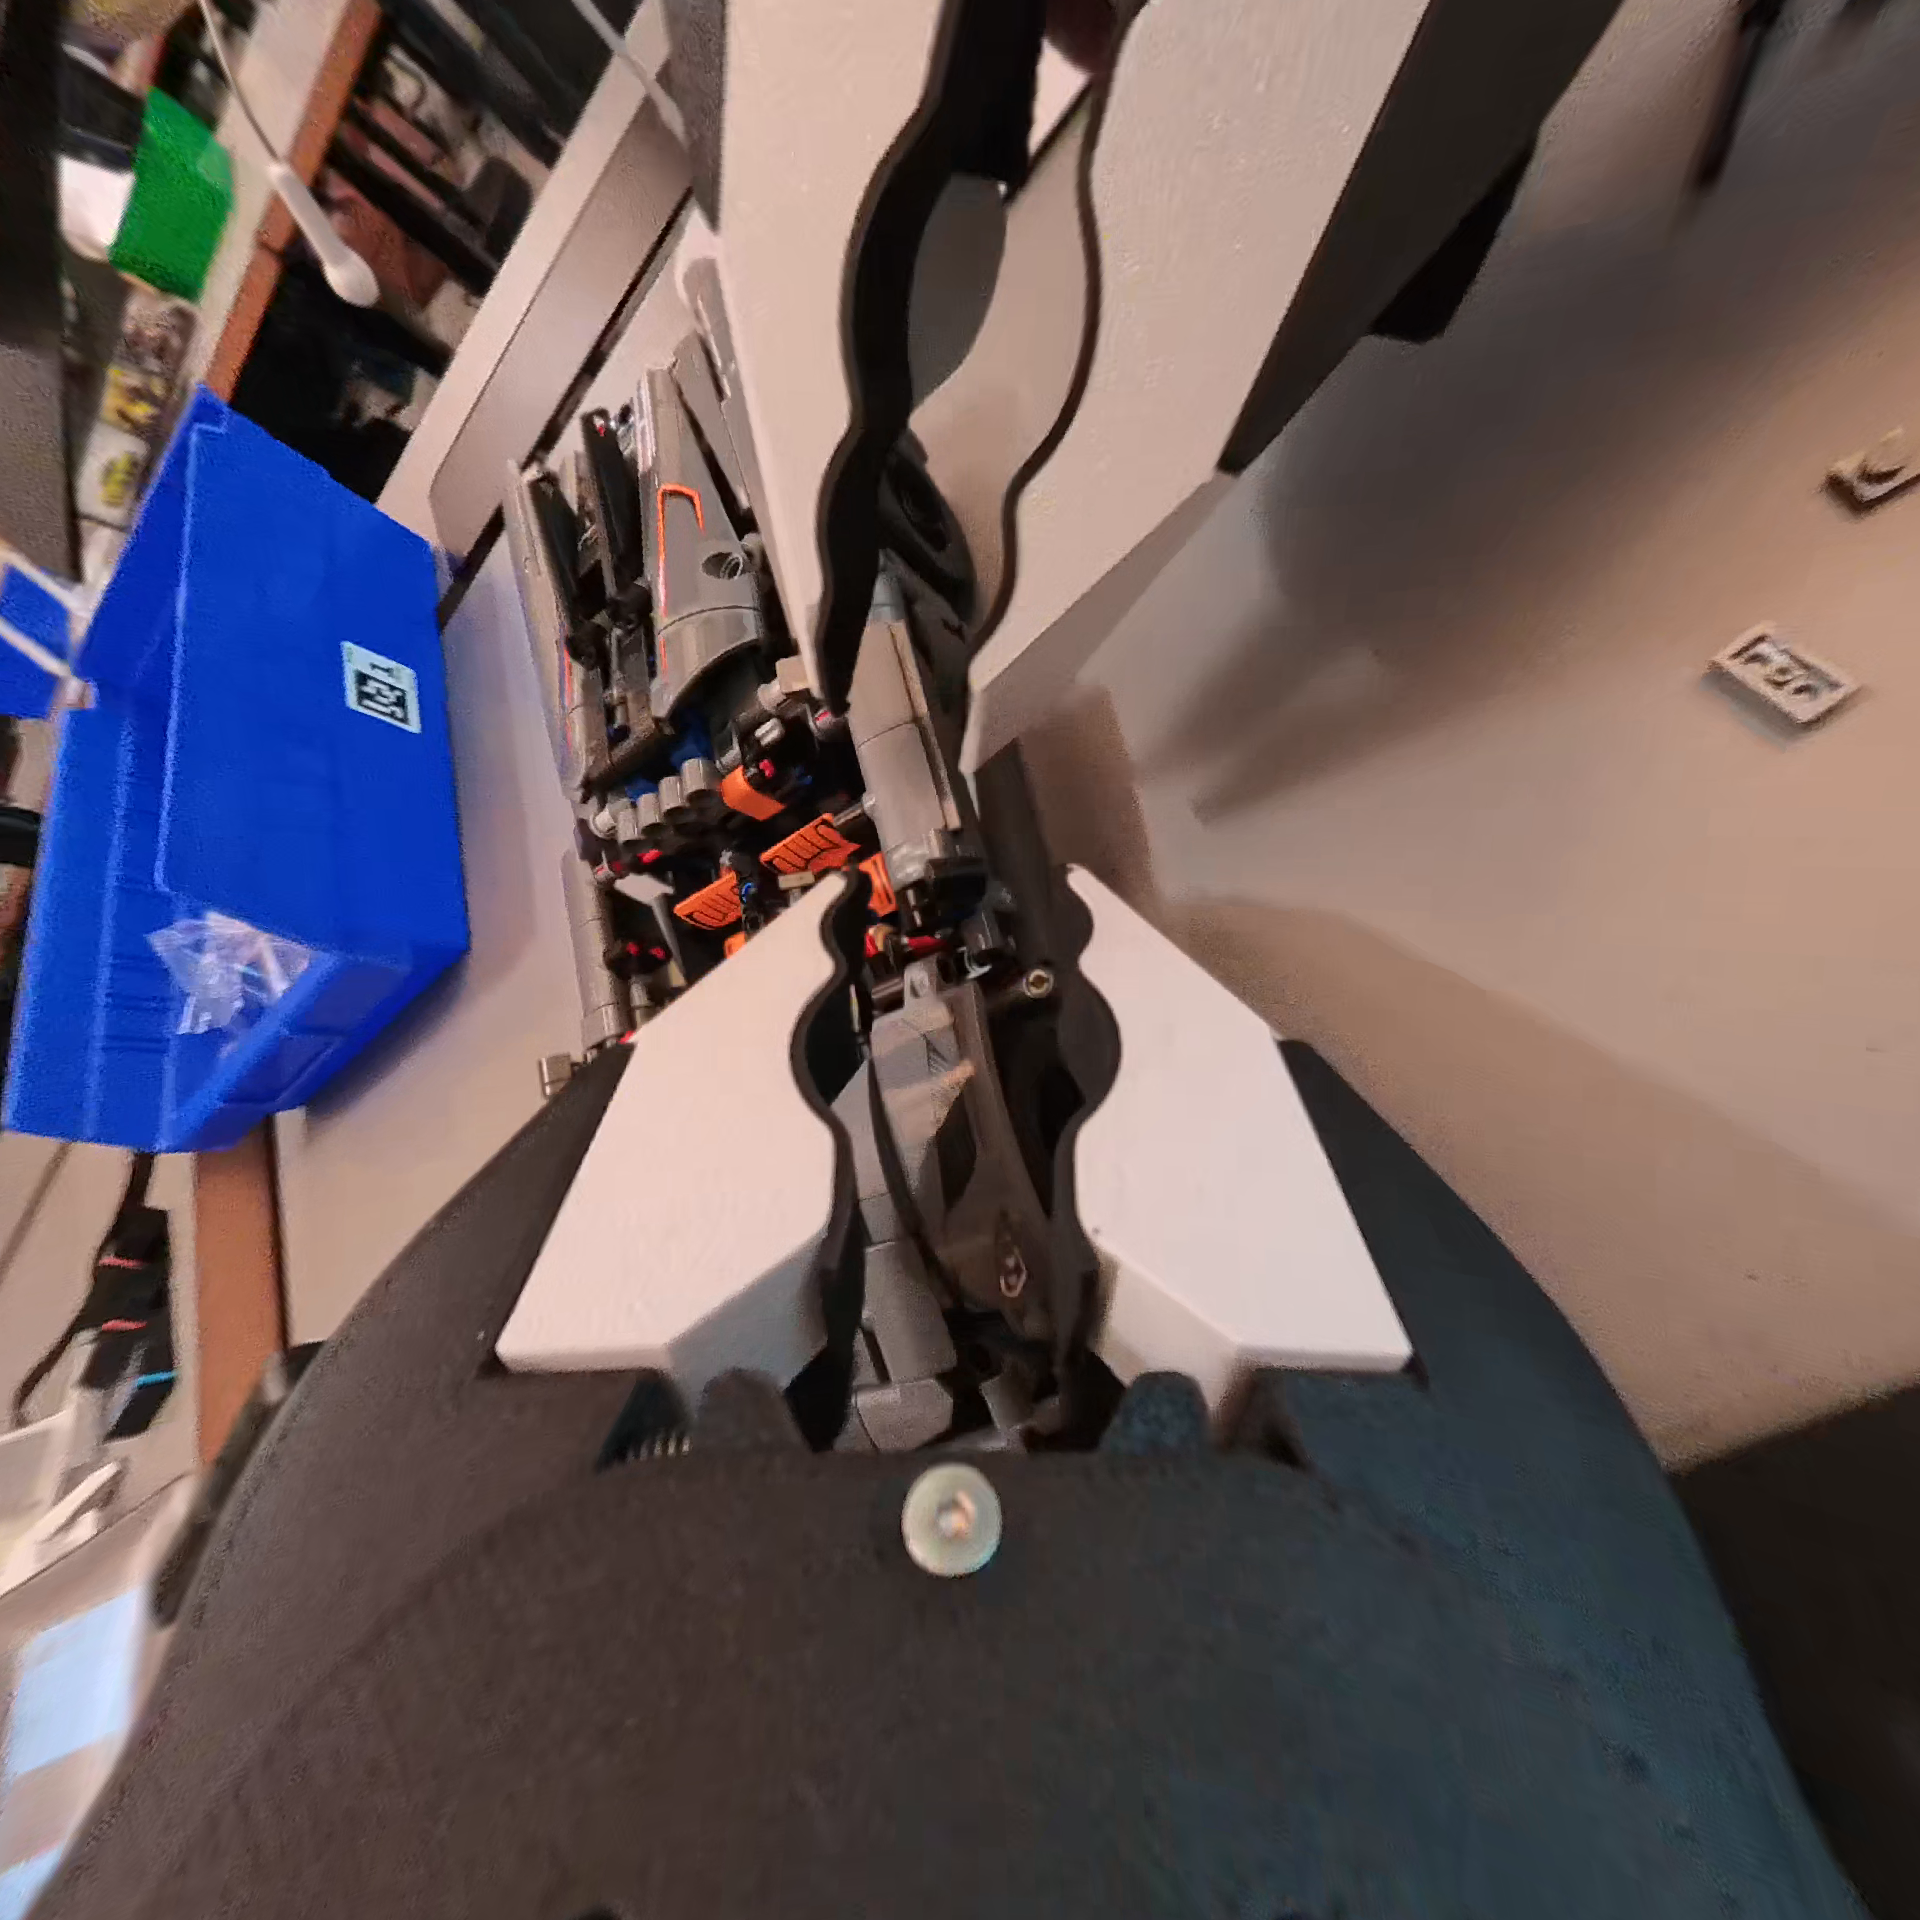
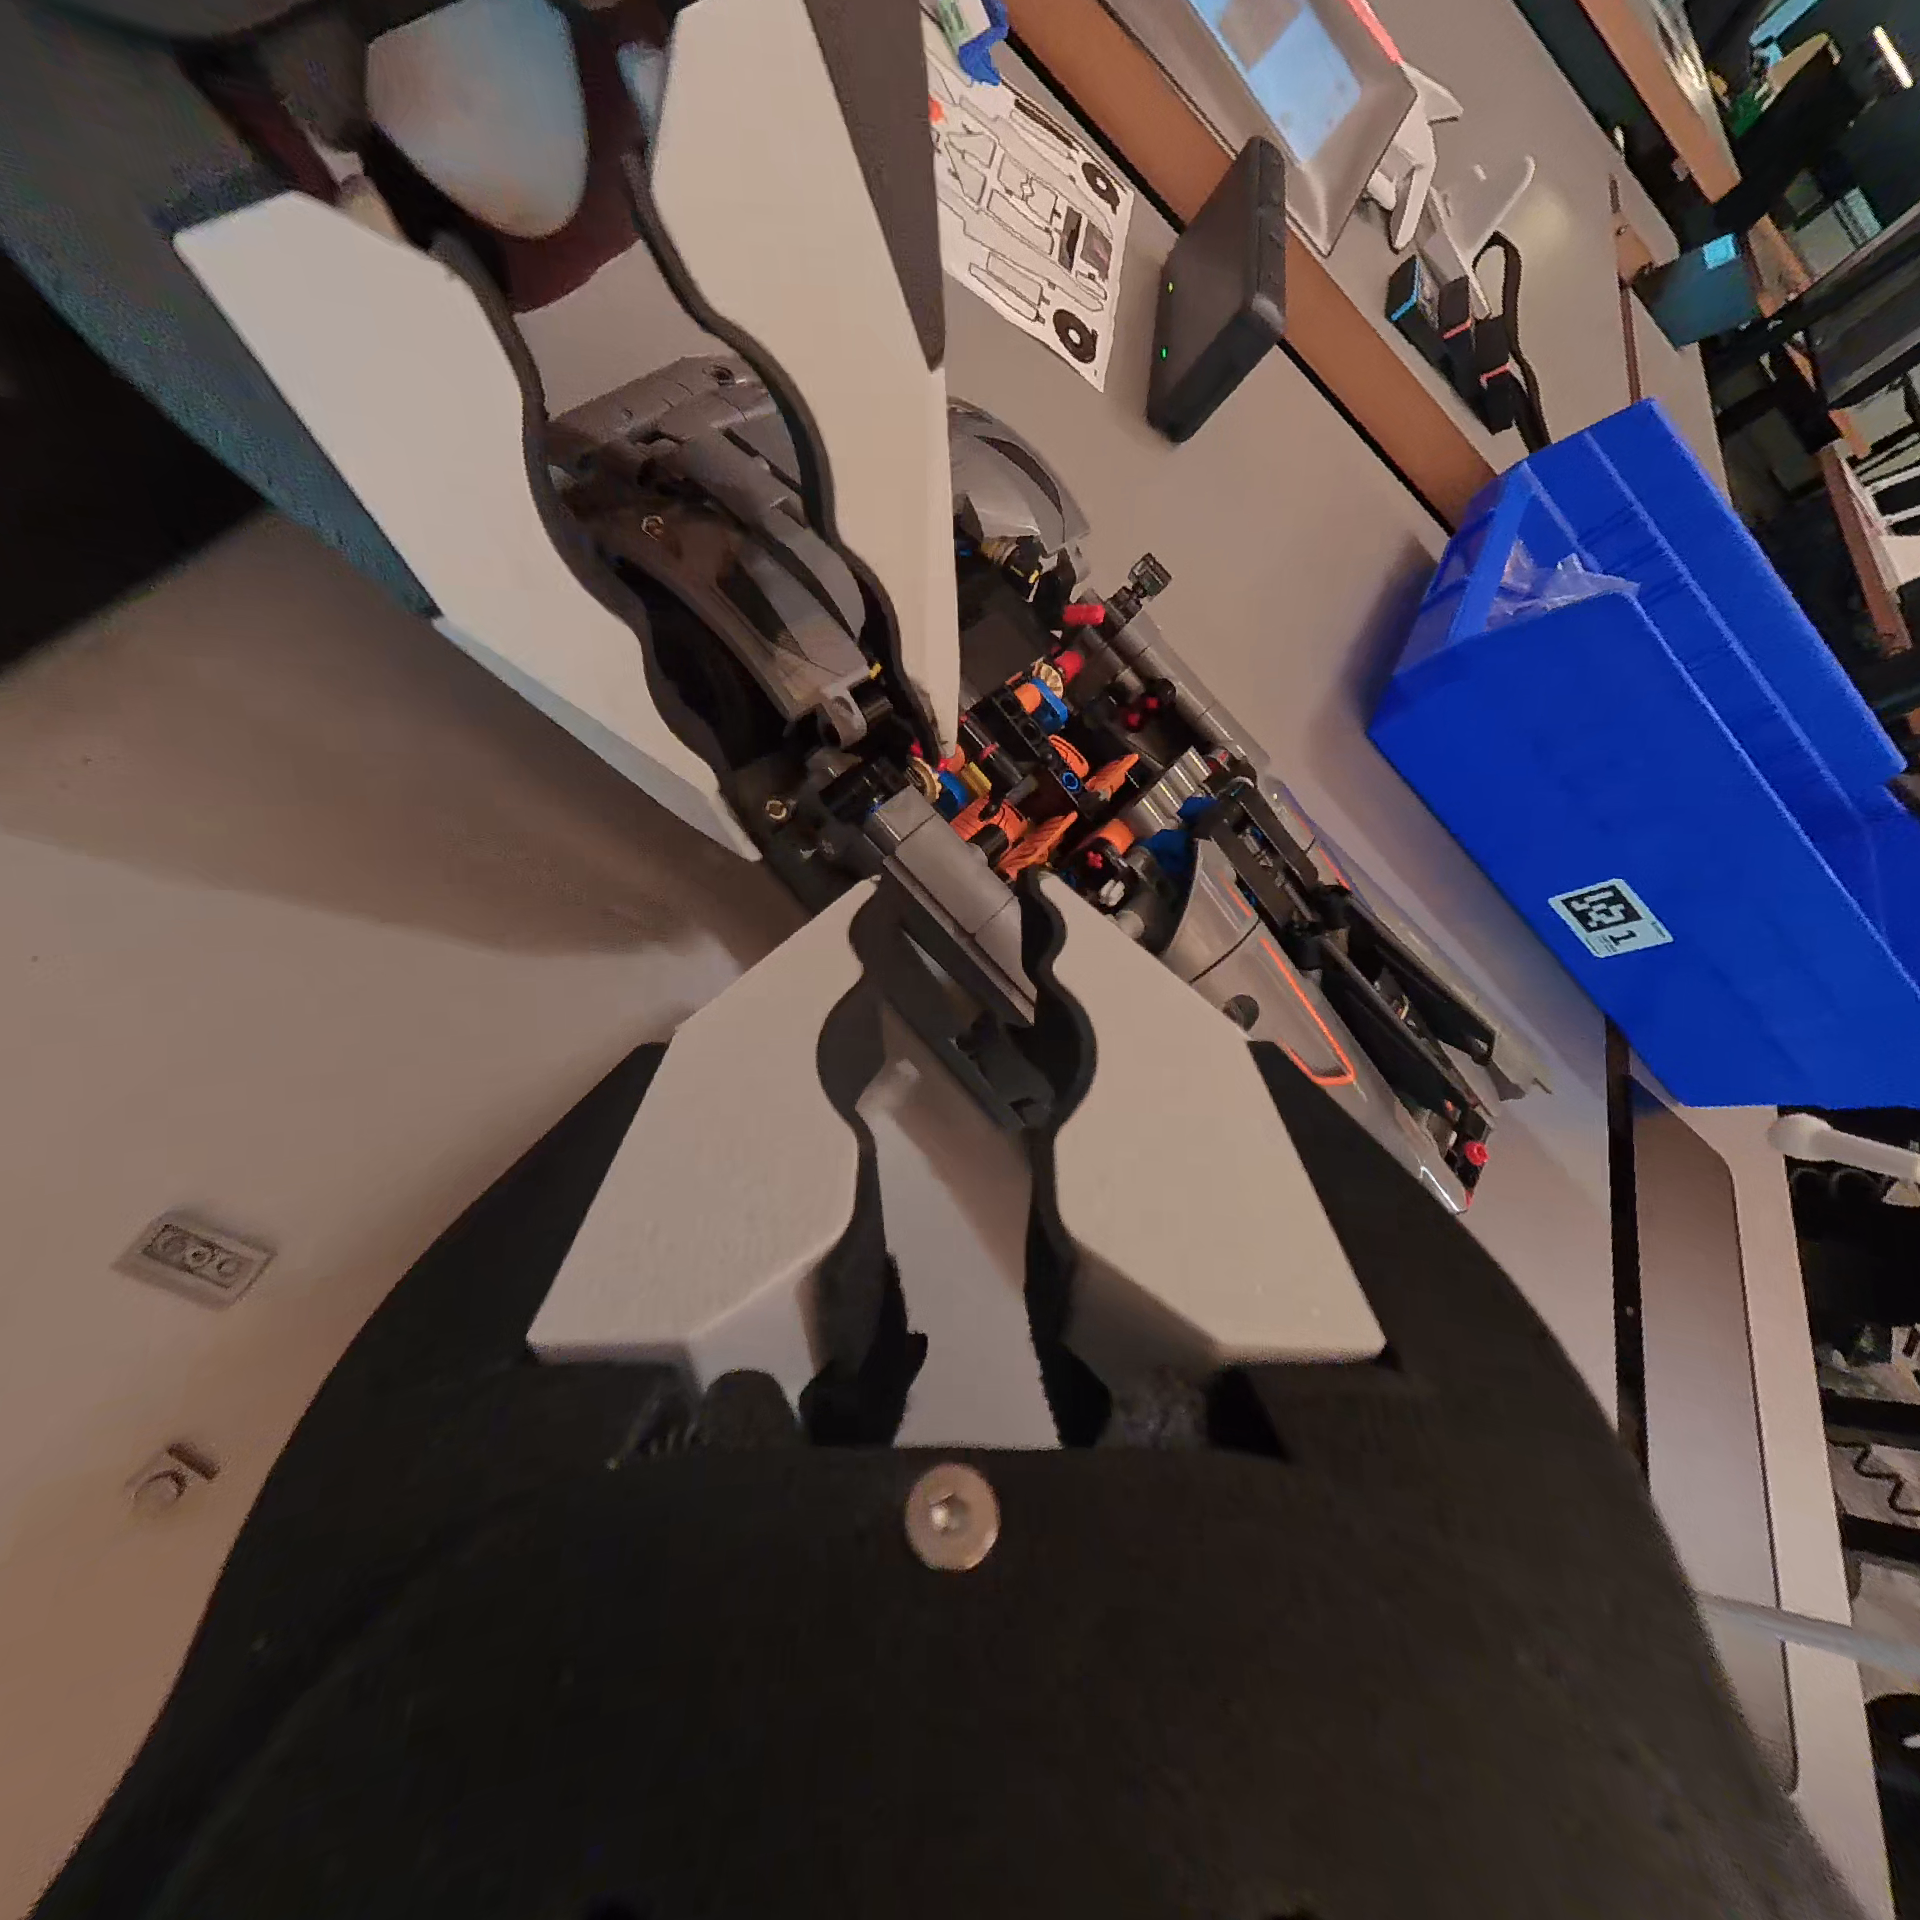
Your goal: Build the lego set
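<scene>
A grey and black lego car (image 1: 686,582) with orange details lies on the grey table, part built. My left gripper (image 1: 956,883) is shut on the car's dark wheel-arch end, which fills the gap between its fingers. My right gripper (image 2: 956,888) is shut on a grey panel and black beam along the car's (image 2: 1226,935) side. Each gripper shows in the other's view: the right one (image 1: 899,717) from the top, the left one (image 2: 852,790) from the upper left. Their tips nearly meet over the orange middle section.
A blue bin (image 1: 260,727) (image 2: 1662,779) with a plastic bag in it stands beside the car. A loose grey plate (image 1: 1782,675) (image 2: 197,1257) and a small grey piece (image 1: 1875,478) (image 2: 171,1475) lie on the table. A sticker sheet (image 2: 1039,239), a black box (image 2: 1216,291) and a screen (image 2: 1299,94) are behind. Left and right tips are no more than a few centimetres apart.
</scene>
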